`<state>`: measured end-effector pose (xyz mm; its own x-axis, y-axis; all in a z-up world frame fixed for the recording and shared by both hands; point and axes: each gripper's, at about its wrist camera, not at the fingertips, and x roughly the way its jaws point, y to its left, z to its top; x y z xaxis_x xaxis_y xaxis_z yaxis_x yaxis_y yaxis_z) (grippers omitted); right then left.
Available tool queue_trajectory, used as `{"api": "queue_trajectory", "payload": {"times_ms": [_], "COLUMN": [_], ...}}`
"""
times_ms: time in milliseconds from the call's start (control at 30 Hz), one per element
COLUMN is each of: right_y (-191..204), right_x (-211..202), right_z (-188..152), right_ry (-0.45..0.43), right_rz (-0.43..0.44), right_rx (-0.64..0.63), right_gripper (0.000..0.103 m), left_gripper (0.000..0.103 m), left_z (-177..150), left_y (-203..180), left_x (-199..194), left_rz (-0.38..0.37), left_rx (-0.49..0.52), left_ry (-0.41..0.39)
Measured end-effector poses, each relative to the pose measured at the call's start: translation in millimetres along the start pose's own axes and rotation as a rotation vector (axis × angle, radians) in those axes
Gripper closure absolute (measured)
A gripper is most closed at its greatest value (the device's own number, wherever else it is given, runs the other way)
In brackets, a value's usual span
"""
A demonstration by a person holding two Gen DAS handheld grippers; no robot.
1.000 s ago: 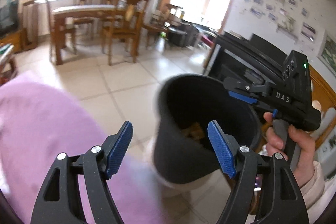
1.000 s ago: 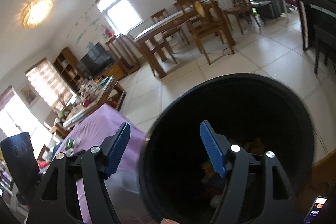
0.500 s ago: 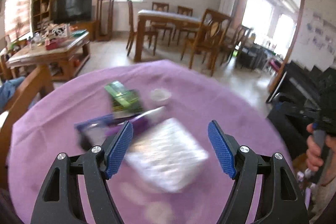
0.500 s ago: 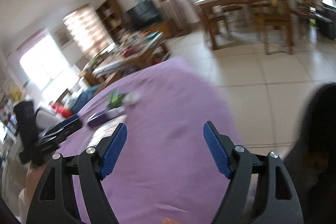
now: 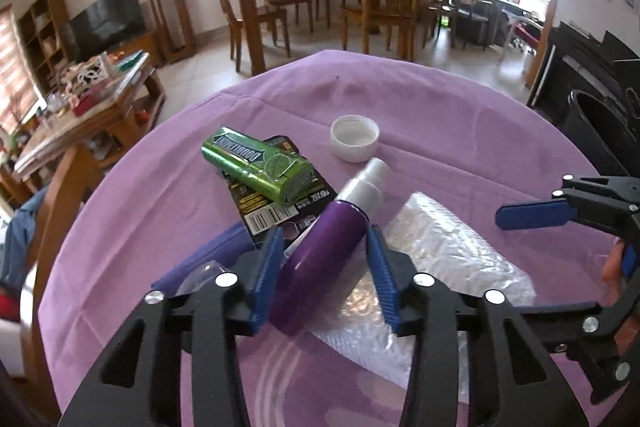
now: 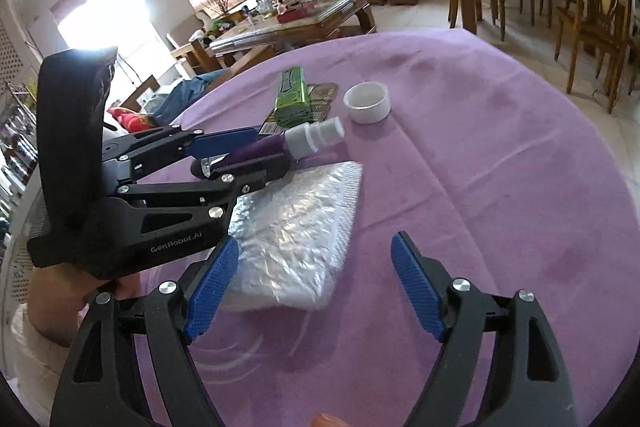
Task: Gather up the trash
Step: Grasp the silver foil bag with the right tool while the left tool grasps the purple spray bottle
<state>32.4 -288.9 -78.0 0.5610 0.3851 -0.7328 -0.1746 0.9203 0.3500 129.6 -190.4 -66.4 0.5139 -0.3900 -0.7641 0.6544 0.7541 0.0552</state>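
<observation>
- Left wrist view: one purple spray bottle (image 5: pixel 320 259), one white cap (image 5: pixel 354 139), one green gum pack (image 5: pixel 256 165), one bubble-wrap pouch (image 5: pixel 436 275).
- Purple-clothed round worktop (image 5: pixel 440 115); dining room behind.
- Left gripper (image 5: pixel 326 267) fingers closing around the bottle; right gripper (image 6: pixel 316 291) fingers wide, opening, empty.

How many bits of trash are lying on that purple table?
5: a purple spray bottle between the left gripper's closing jaws, a green gum pack on a dark flat wrapper, a white cap behind, a bubble-wrap pouch. More may hide underneath.
</observation>
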Motion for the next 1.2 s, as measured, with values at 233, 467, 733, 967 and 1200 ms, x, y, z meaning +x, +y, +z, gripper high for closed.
{"api": "queue_trajectory", "payload": {"times_ms": [233, 467, 733, 967, 1200], "right_y": [14, 28, 48, 31, -11], "right_x": [2, 14, 26, 2, -51], "right_z": [0, 6, 6, 5, -1], "right_ry": [0.0, 0.036, 0.049, -0.009, -0.132], "right_rz": [-0.014, -0.05, -0.118, -0.117, -0.065], "right_rx": [-0.033, -0.096, -0.22, -0.177, -0.063], "right_gripper": [0.025, 0.013, 0.038, 0.052, 0.052], "left_gripper": [0.077, 0.077, 0.077, 0.077, 0.078], "left_z": [-9, -25, -37, -40, -44], "left_y": [0, 2, -1, 3, -2], "left_x": [-7, -22, -26, -27, -37], "left_rz": [0.01, -0.007, -0.019, -0.032, -0.061], "left_rx": [-0.071, -0.178, -0.212, -0.22, -0.239], "left_ry": [-0.029, -0.057, -0.056, -0.066, -0.097]}}
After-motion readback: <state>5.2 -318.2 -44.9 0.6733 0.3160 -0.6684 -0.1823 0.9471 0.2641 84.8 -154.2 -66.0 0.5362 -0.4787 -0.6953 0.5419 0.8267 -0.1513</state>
